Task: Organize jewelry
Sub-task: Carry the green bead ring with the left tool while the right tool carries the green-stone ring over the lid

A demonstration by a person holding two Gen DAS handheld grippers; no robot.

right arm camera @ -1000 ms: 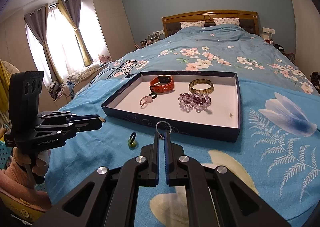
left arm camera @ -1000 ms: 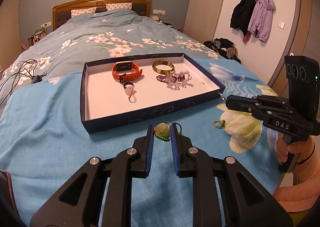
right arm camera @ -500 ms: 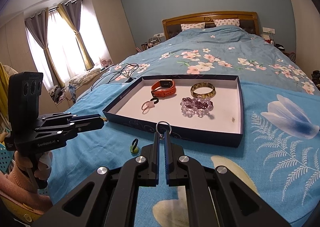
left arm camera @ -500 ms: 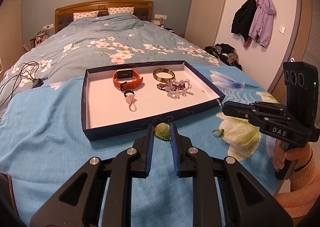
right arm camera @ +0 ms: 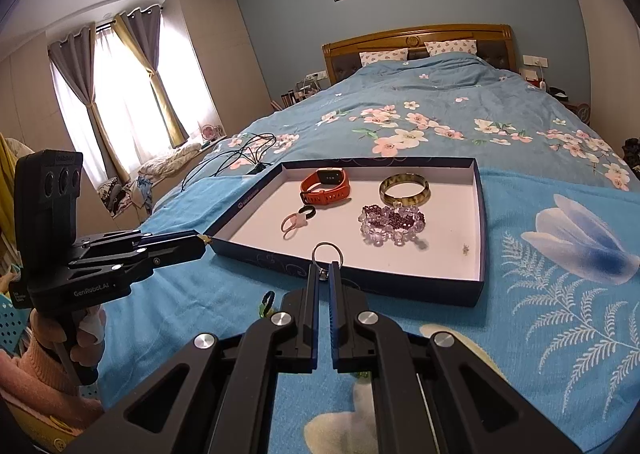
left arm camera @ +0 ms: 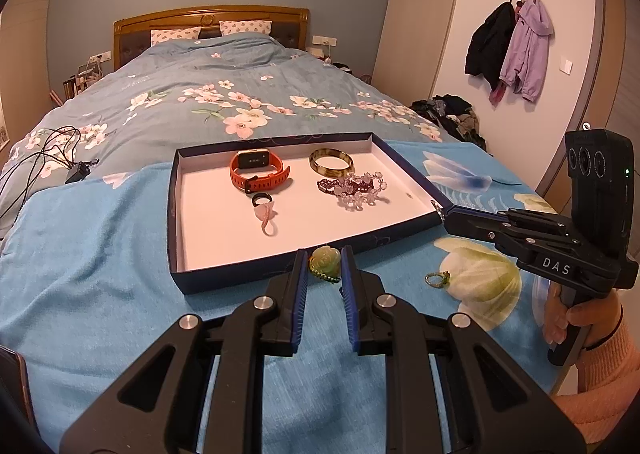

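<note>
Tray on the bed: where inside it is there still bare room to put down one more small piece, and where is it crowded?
In the tray, the left strip and the near part, between the pink ring charm and the front wall, are bare. So is the right edge beside the crystal bracelets, except for one tiny speck. The far middle is crowded: orange watch, bangle and bracelets lie close together.

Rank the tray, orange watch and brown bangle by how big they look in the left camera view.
1. Tray, clearly largest.
2. Orange watch.
3. Brown bangle, only slightly smaller than the watch; both lie similarly far away.
</note>
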